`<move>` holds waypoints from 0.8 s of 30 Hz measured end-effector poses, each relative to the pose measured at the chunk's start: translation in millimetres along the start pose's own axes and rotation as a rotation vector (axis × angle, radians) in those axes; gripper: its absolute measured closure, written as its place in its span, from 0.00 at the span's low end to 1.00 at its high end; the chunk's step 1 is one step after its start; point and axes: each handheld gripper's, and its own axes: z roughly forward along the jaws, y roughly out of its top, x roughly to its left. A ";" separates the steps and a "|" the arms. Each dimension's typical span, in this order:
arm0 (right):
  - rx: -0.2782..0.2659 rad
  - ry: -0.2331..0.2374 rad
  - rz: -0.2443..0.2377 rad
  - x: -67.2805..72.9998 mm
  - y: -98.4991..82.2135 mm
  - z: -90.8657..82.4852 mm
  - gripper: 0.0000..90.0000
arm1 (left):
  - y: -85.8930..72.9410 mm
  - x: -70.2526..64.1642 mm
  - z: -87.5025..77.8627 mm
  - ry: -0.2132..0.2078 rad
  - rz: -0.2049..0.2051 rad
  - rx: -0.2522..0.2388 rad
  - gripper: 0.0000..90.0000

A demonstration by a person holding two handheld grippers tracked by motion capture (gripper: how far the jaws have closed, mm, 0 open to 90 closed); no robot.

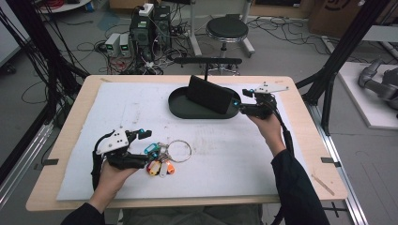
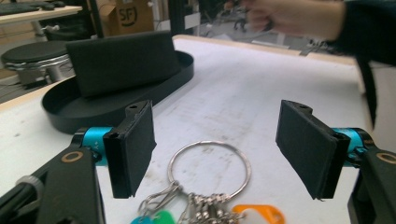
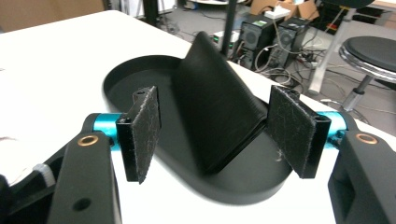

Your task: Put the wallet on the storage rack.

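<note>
My left claw [image 1: 141, 136] gapes wide over the key ring [image 1: 178, 151] on the surface [image 1: 117, 103], while my right claw [image 1: 241, 101], equally open and empty, faces the black oval tray [image 1: 180, 110].

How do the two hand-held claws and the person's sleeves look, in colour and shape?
Both the left claw and the right claw have black bodies, turquoise fittings behind flat black rectangular pads, brass-coloured rivets, and a pale grey three-cornered plate on top. A black cable trails from the right claw. The sleeves are dark.
</note>
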 end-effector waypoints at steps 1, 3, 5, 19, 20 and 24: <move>0.000 0.006 -0.004 2.6 -0.6 -6.4 0.40 | -0.9 1.9 0.5 0.003 -0.006 0.001 0.31; -0.010 0.009 0.004 7.2 -3.9 -19.3 0.40 | -2.7 5.7 0.8 0.029 -0.013 0.013 0.31; -0.014 0.018 0.021 10.0 -8.6 -31.8 0.39 | -4.0 6.9 1.0 0.046 -0.017 0.022 0.30; -0.039 -0.063 0.141 29.6 -57.4 -81.8 0.34 | -14.0 15.0 -5.1 0.158 -0.043 0.067 0.30; -0.041 -0.067 0.140 30.6 -59.6 -82.7 0.34 | -13.9 15.1 -5.1 0.157 -0.045 0.065 0.30; -0.035 -0.075 0.157 33.6 -65.7 -84.4 0.33 | -13.2 15.4 -4.2 0.155 -0.042 0.064 0.30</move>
